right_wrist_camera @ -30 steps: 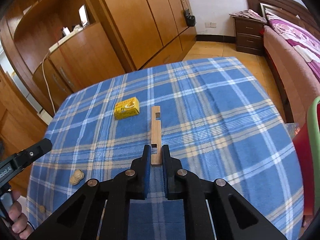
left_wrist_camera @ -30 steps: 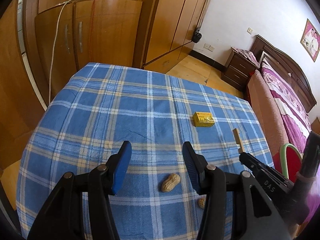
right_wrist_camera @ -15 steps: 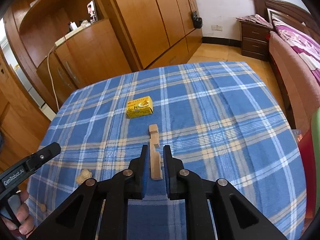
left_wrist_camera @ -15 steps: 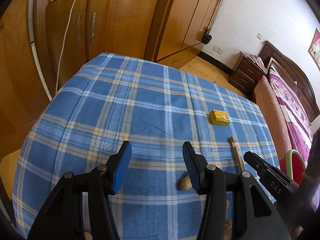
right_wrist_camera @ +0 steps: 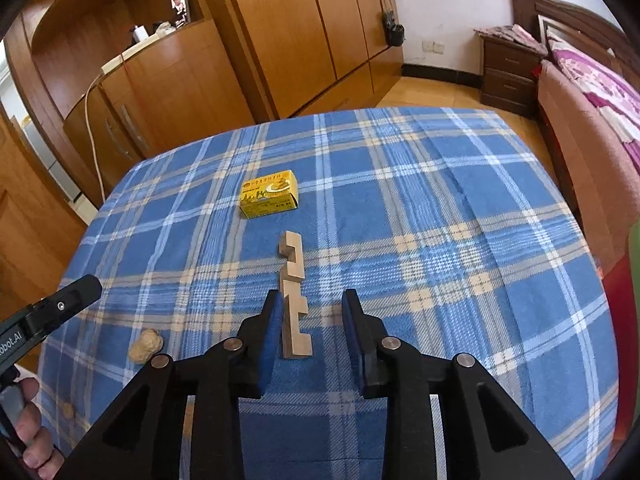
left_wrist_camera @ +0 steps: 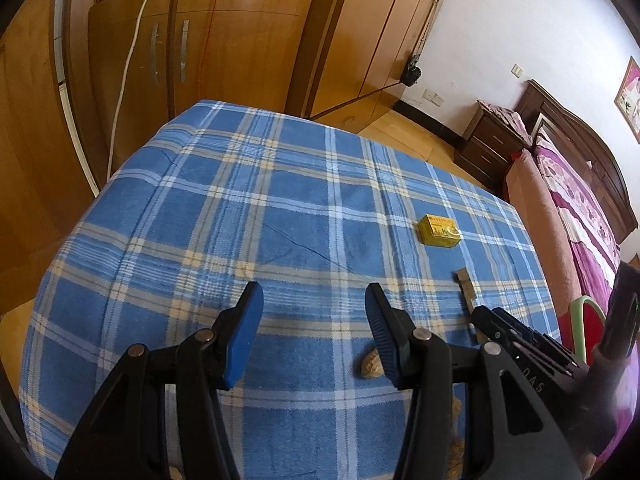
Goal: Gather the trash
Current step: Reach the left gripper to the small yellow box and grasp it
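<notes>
Right gripper [right_wrist_camera: 310, 328] hangs low over the plaid cloth [right_wrist_camera: 440, 208], jaws parted and just been opening; the wood piece [right_wrist_camera: 294, 300] lies flat between them, near end inside the gap, its left edge at or against the left pad, clear gap to the right pad, so no pinch. Wood piece is notched, long axis running away from the gripper toward the box [right_wrist_camera: 269, 194]. Box is yellow, small, lying on the cloth just past the far end of the wood piece, not touching it. Peanut [right_wrist_camera: 146, 344] sits on the cloth left of the wood piece, well apart, near the cloth's left edge. A smaller crumb [right_wrist_camera: 69, 411] lies nearer still, left of the peanut. Left gripper [left_wrist_camera: 314, 330] hovers over the same cloth, jaws spread, nothing between them, only bare plaid. In the left view the peanut [left_wrist_camera: 370, 365] is half hidden behind the right finger, not between the pads. Box [left_wrist_camera: 438, 230] lies beyond and right of that gripper; wood piece [left_wrist_camera: 465, 285] right of it, near end covered by the right gripper's tip [left_wrist_camera: 486, 318]. More crumbs [left_wrist_camera: 456, 450] near the cloth edge, blurry. Hand [right_wrist_camera: 28, 432] grips the left tool's handle at the lower left of the right view. Wardrobes, bed and nightstand stand beyond the cloth.
</notes>
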